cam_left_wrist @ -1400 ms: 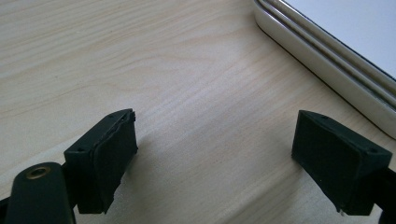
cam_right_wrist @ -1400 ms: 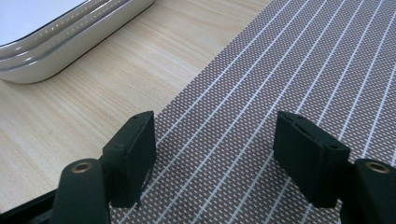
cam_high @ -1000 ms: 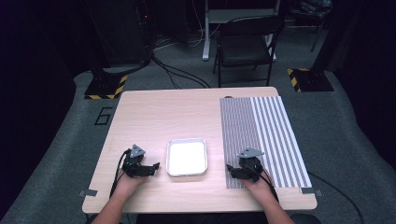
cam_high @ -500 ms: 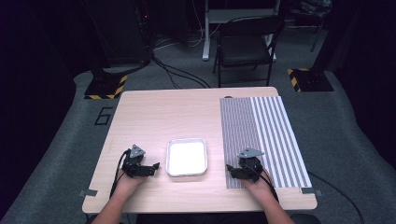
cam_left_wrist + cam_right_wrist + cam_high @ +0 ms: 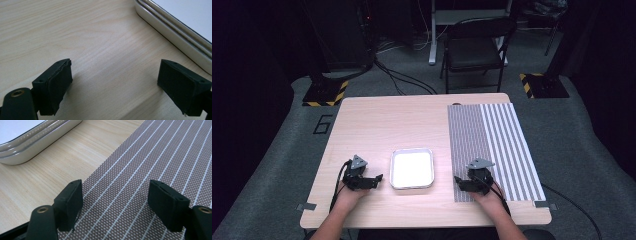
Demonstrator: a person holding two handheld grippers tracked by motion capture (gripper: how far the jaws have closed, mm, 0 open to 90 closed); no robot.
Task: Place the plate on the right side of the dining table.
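**Claws at rest beside an empty tray: work not yet begun**

Tray (image 5: pixel 412 168), white and shallow with rounded corners, sat near the front middle of the tabletop (image 5: pixel 387 125), and nothing lay in it. The left claw (image 5: pixel 374 179) rested on bare wood just to the tray's left, pointing toward it; in the left gripper view its jaws stood wide apart with only wood grain between them, and the tray's rim (image 5: pixel 175 37) ran across the upper right corner. The right claw (image 5: pixel 460 183) rested to the tray's right, on the near left corner of a striped mat (image 5: pixel 492 145); the right gripper view showed its jaws equally wide, holding nothing, straddling the mat's edge (image 5: pixel 130 182) with the tray's rim (image 5: pixel 37 142) at upper left. Judged from this arrangement, no step had been carried out: neither claw touched the tray, and any grasp, lift or shift of it remained to be done.

The tabletop was pale, wood-grained laminate, bare apart from the tray and the mat, which covered its right side in fine stripes on its left half and broader ones on its right. Grey carpet surrounded the table. Beyond it stood a dark chair (image 5: pixel 474 47), cables (image 5: pixel 402 82) trailed over the floor, and two stand bases edged with yellow-and-black tape (image 5: pixel 324 94) sat to either side. The rest of the room lay in darkness.
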